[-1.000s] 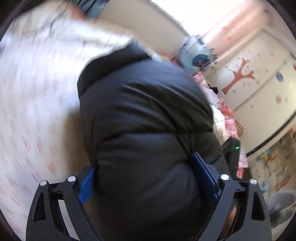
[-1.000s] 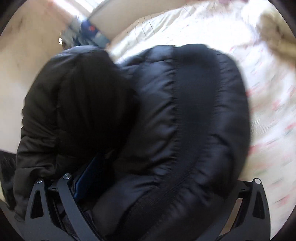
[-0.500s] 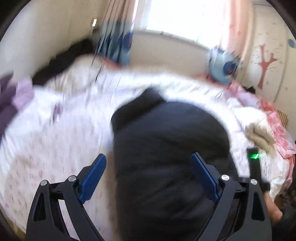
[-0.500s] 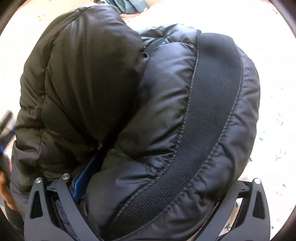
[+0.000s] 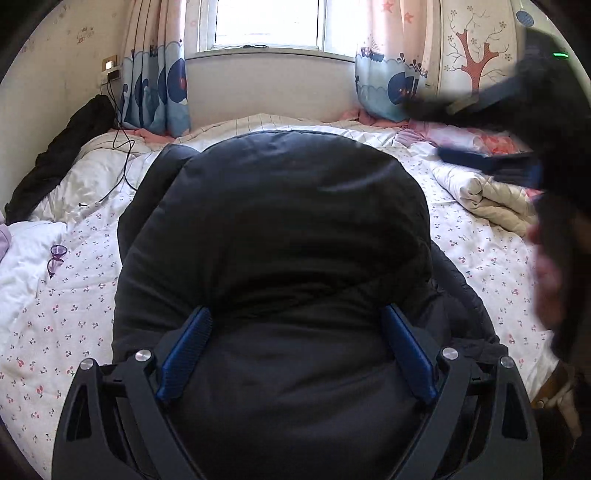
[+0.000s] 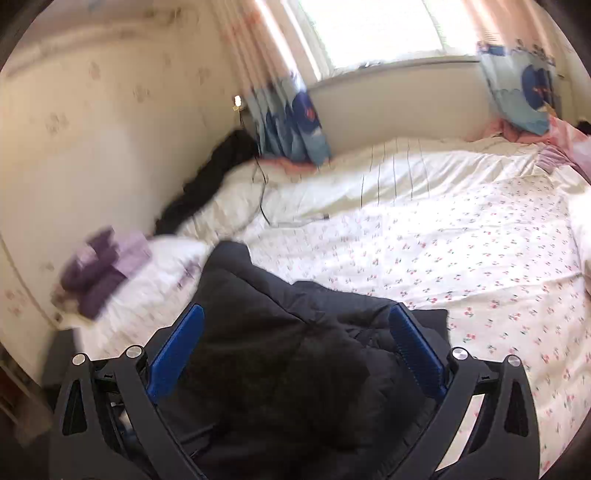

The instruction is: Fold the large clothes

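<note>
**A:** How did you judge the black quilted puffer jacket [image 5: 280,240] would handle?

**B:** Soft, bulky and springy, I'd say, with a slick shell. It looked light for its bulk, and likely to puff back open if let go. It lay bundled on the white cherry-print bed sheet [image 5: 55,325], on the near side of the bed away from the window [image 5: 264,22].

**A:** Where would you have taken hold?

**B:** At a seam or hem rather than the fat middle, where padding slides under the pads. The left gripper [image 5: 295,354] had its jaws wide, one blue pad on each side of the bundle's near end. The fabric bulged between them, but I could not tell whether they pressed it.

**A:** And the right gripper [image 6: 295,354]?

**B:** Jaws wide as well, with crumpled jacket folds between them. Whether they touched the cloth, I could not tell.

**A:** What did each view give that the other lacked?

**B:** The left view showed the rounded top of the bundle, the rolled cream quilt [image 5: 491,199] to the right of the jacket, and the right gripper blurred above that. The right view showed the jacket's loose edge and the purple folded clothes [image 6: 99,269] left of it, by the wall.
</note>
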Motion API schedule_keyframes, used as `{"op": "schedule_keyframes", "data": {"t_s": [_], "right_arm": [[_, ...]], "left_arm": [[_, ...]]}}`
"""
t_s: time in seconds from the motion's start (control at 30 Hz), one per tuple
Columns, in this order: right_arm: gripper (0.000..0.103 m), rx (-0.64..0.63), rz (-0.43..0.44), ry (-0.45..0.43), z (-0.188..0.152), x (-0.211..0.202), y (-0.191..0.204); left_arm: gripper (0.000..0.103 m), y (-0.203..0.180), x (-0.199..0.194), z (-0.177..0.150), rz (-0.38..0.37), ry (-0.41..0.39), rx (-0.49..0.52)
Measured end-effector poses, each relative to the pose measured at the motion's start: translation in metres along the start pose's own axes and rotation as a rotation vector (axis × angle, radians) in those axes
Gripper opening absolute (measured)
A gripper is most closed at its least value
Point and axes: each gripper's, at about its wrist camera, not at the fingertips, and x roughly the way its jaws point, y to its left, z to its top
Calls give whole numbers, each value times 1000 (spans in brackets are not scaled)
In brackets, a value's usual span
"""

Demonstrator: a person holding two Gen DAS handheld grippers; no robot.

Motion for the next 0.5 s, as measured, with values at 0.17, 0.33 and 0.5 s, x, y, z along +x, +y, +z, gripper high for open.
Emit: {"op": "schedule_keyframes", "data": {"t_s": [0.17,0.33,0.5], "right_arm": [[97,141,-108,198,-73,85,-55],[97,158,-128,239,-91,83,-66],[97,197,-93,272,-94,93,-76]], "left_arm": [[89,11,-16,-6,-45,-4,26],[89,6,-19,-15,-25,15,79],[89,3,-17,-16,-23,21,94]]}}
